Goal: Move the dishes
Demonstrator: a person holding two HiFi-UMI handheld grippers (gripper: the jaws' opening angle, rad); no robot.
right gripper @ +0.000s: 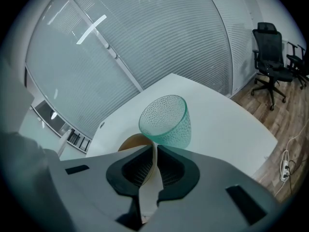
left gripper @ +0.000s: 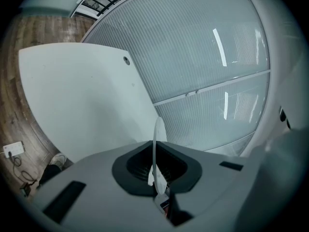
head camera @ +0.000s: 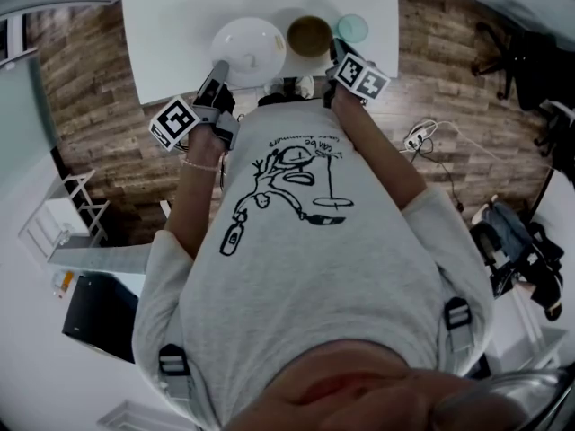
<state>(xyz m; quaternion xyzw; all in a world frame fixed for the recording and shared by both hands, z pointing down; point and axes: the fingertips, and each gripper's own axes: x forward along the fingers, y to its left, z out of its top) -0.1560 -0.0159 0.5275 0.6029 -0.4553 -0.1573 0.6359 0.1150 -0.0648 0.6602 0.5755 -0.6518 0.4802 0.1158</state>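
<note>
Our left claw (left gripper: 155,179) pinches the plate (left gripper: 157,134) rim, our right claw (right gripper: 153,170) the bowl (right gripper: 129,142) rim, both dishes near the edge of the surface (head camera: 171,16), so we should lift level, clearing the glass (right gripper: 166,117).

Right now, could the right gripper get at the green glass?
Probably not yet. The right gripper is shut on the brown bowl at its rim, so its jaws are taken. The green glass stands just beyond that bowl with nothing between; after letting go, it likely could.
</note>
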